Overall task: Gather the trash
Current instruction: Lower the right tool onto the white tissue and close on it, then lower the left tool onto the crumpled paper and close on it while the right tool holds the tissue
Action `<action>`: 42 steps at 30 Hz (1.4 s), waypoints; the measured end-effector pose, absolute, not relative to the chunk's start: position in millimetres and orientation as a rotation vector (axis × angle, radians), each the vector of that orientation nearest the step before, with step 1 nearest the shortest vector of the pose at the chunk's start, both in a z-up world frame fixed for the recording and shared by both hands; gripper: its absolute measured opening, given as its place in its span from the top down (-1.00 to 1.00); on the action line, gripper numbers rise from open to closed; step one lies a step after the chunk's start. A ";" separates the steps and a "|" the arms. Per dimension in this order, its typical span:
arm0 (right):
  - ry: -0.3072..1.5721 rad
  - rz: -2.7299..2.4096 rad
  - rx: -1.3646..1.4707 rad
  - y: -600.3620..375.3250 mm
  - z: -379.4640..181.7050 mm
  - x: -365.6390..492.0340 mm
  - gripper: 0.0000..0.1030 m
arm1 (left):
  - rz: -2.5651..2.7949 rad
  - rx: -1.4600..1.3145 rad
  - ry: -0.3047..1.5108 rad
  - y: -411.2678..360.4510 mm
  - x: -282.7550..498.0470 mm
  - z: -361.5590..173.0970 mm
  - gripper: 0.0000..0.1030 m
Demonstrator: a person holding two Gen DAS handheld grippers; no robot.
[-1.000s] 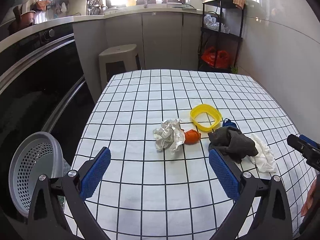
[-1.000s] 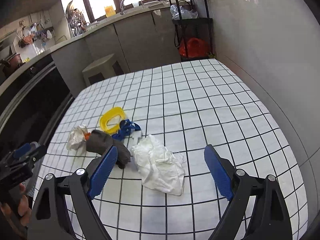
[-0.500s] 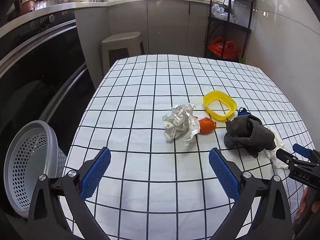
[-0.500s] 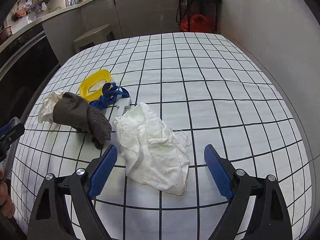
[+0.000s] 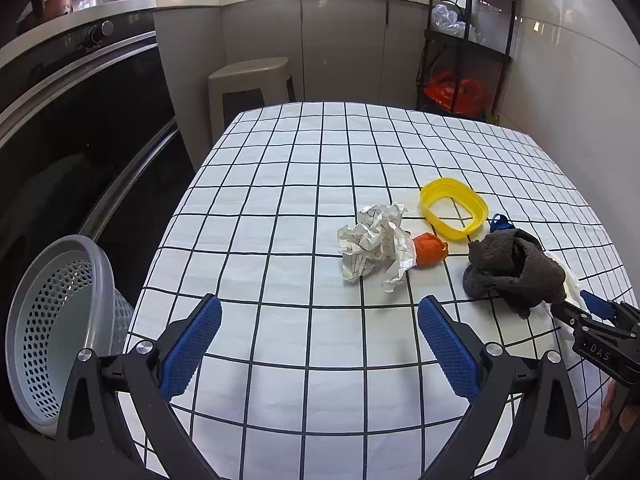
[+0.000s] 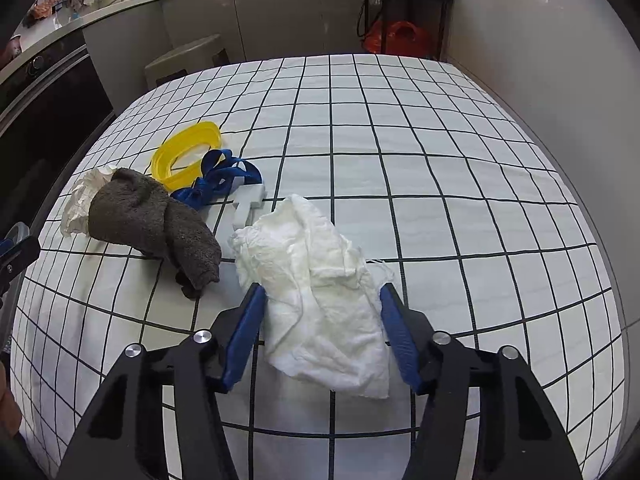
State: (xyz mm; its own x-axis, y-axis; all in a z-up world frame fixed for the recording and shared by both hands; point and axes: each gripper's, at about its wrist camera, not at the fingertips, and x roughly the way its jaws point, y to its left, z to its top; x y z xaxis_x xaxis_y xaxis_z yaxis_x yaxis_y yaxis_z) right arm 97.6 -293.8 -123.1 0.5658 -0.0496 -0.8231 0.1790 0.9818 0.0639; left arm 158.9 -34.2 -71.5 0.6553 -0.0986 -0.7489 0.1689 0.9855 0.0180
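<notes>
A crumpled white tissue point(image 6: 320, 288) lies on the checked tablecloth point(image 6: 440, 168). My right gripper point(image 6: 322, 312) is open, its blue pads either side of the tissue's near half. Left of it lie a dark grey rag point(image 6: 148, 220), a blue strap point(image 6: 218, 180), a yellow ring point(image 6: 186, 152) and a white plastic piece point(image 6: 248, 204). My left gripper point(image 5: 320, 332) is open and empty above bare cloth. Beyond it lie a crumpled paper ball point(image 5: 374, 244), an orange scrap point(image 5: 429, 249), the yellow ring point(image 5: 454, 208) and the grey rag point(image 5: 512, 268).
A grey perforated basket point(image 5: 56, 328) stands off the table's left edge, beside a dark oven front point(image 5: 80, 128). A stool point(image 5: 248, 80) stands past the far edge, a black shelf rack point(image 5: 468, 40) at the back right. A wall runs along the right.
My right gripper has moved forward and down onto the white tissue and its jaws have narrowed around it. My left gripper has moved slightly forward, still open.
</notes>
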 end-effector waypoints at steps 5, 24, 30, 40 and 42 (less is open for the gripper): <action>0.951 -0.131 0.182 -300.6 -119.6 94.9 0.67 | -0.165 0.075 0.858 -34.5 161.9 -74.4 -0.87; 0.855 -0.164 0.357 -341.4 -96.9 75.6 0.78 | -0.170 0.085 0.849 -56.8 194.0 -85.8 -0.87; 0.852 -0.155 0.366 -339.8 -96.6 74.9 0.78 | -0.156 0.096 0.859 -61.7 206.2 -92.7 -0.87; 0.856 -0.148 0.366 -339.7 -98.0 76.9 0.78 | -0.145 0.093 0.860 -63.3 217.0 -97.5 -0.83; 0.858 -0.147 0.366 -339.5 -98.4 77.0 0.78 | -0.153 0.089 0.859 -63.2 218.1 -97.0 -0.60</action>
State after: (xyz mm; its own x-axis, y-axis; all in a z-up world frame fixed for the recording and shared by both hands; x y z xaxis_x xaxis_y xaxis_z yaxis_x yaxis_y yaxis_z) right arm 77.0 -339.5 -98.4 0.6488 0.0197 -0.7607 0.2714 0.9279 0.2555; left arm 218.1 -63.2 -97.0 0.6430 -0.0987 -0.7595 0.1703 0.9853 0.0162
